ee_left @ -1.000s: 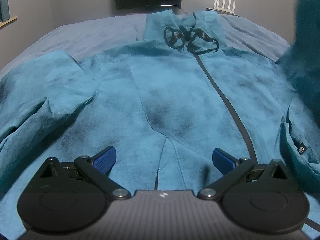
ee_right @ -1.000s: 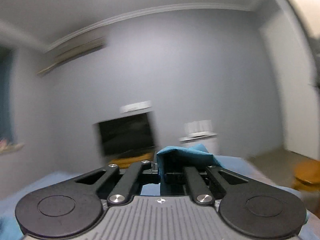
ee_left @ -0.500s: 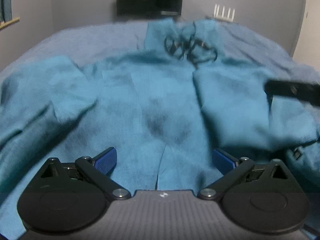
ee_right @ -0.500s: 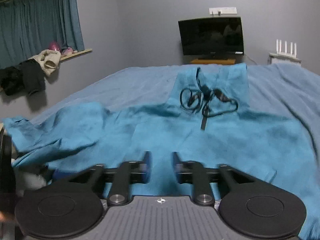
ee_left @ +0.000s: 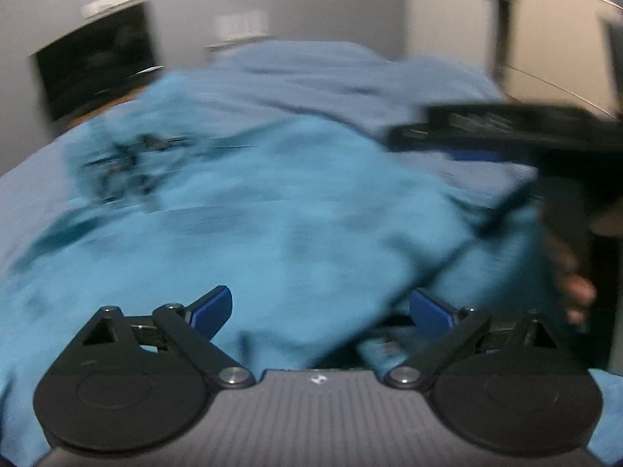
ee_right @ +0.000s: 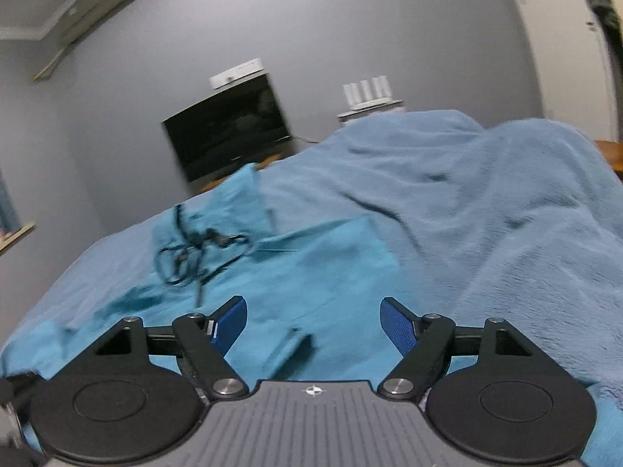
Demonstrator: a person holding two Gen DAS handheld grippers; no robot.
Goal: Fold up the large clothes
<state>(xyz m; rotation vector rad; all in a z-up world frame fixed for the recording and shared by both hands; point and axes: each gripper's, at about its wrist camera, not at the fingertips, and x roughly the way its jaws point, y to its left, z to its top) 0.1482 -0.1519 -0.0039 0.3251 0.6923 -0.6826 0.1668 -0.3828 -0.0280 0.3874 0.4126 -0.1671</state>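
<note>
The big teal hooded jacket (ee_right: 296, 284) lies spread face-up on the blue fleece blanket (ee_right: 486, 225) that covers the bed, its hood end toward the far wall and its black drawstring cords (ee_right: 194, 249) looped in a tangle just below the hood. One side panel is laid over the chest, so the jacket's near-right edge runs straight against the bare blanket.

My right gripper (ee_right: 313, 325) hangs low over that folded panel. Its jaws have just been opening and now stand well apart, with cloth under them but nothing pinched between the blue pads (ee_right: 397, 329). My left gripper (ee_left: 321, 311) hovers over the jacket's lower body, jaws wide with only a slight closing just now, and no fabric gripped. That view is badly smeared, so I cannot tell how the cloth lies under it. The right gripper shows there as a dark shape above the jacket's right edge.

Beyond the jacket's hood stand a dark flat television screen (ee_right: 229, 132) and a white router with upright antennas (ee_right: 368, 93).

What worries me is that the freshly laid panel is loose. If my right jaws drag as they leave, they could pull it back open. Working from the blurred view, my left could pinch two layers or snag the cords, skewing the next fold.
</note>
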